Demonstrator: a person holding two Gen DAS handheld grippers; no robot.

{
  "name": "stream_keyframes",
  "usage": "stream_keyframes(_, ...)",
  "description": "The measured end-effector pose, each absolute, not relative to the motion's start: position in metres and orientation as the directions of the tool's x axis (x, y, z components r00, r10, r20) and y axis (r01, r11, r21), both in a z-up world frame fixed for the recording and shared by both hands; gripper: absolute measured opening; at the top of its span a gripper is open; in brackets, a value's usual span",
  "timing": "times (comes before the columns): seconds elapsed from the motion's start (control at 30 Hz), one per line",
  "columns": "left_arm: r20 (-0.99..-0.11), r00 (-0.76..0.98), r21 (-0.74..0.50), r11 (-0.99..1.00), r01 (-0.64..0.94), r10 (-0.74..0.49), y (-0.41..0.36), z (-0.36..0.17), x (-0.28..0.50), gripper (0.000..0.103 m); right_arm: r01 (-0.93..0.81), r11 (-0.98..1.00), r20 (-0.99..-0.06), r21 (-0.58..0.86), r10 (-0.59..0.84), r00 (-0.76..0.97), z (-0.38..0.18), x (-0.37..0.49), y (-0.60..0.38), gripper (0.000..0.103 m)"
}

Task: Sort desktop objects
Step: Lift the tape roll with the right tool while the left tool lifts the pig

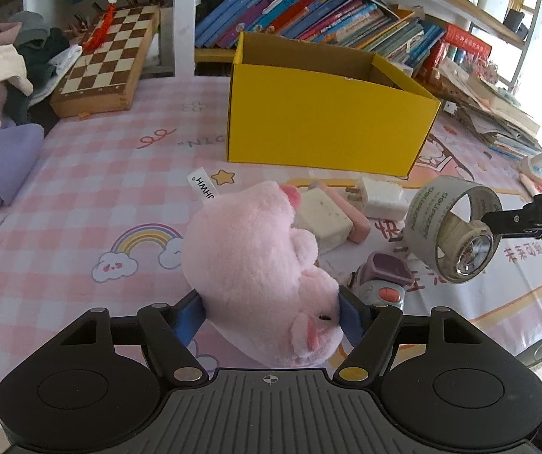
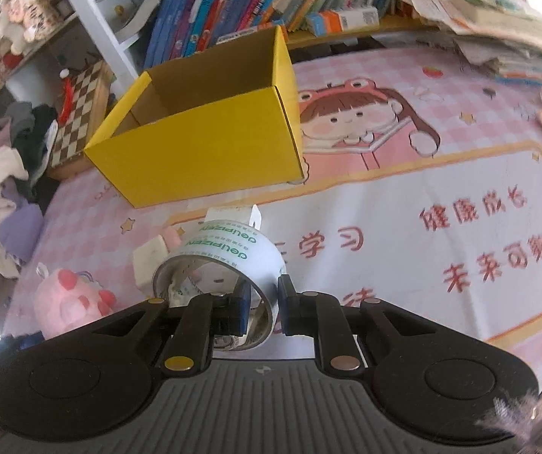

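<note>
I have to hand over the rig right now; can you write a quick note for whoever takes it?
Left gripper: closed on the pink plush pig, low over the table.
Right gripper: shut on the wall of the tape roll, one finger inside the ring; a watch sits inside the roll.
Yellow box: open, standing behind the clutter; nothing visible inside from these views.
Still on the tablecloth: soap-like block, white charger, purple toy.
Done: both grasps. Left: probably carry pig and tape to the box, then sort the rest.

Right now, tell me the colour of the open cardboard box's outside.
Bright yellow; the open cardboard box shows best in the left wrist view.
</note>
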State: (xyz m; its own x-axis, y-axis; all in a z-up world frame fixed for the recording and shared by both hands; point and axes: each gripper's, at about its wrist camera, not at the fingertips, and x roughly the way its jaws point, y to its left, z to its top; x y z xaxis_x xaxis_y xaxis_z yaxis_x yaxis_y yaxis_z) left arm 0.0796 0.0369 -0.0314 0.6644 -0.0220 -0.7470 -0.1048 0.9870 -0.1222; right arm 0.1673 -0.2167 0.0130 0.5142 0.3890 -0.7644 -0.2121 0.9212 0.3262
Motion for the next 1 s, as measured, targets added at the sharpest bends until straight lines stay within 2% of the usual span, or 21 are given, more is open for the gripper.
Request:
stream_keyframes(0.2, -0.738, 0.674, -0.133, 0.986, -0.099, -0.032, 0.04, -0.029, 0.075, 0.072, 0.018, 0.857, -0.794, 0.516, 0.47, 0.385, -0.009, 0.176, -0.237, 0.014)
stream_keyframes(0.33, -0.728, 0.685, -0.138, 0.985, -0.104, -0.03, 0.042, -0.026, 0.071, 0.072, 0.132, 0.801, -0.781, 0.583, 0.509, 0.361, -0.018, 0.176, -0.246, 0.011)
stream_keyframes(0.43, -0.722, 0.691, -0.138, 0.985, -0.107, -0.026, 0.044, -0.025, 0.07, 0.072, 0.125, 0.779, -0.753, 0.615, 0.533, 0.385, -0.011, 0.175, -0.245, 0.008)
stream_keyframes(1.0, -0.676, 0.735, -0.127, 0.991, -0.04, -0.057, 0.042, -0.012, 0.058, 0.072, 0.061, 0.777, -0.717, 0.626, 0.543, 0.437, 0.005, 0.153, -0.238, 0.008)
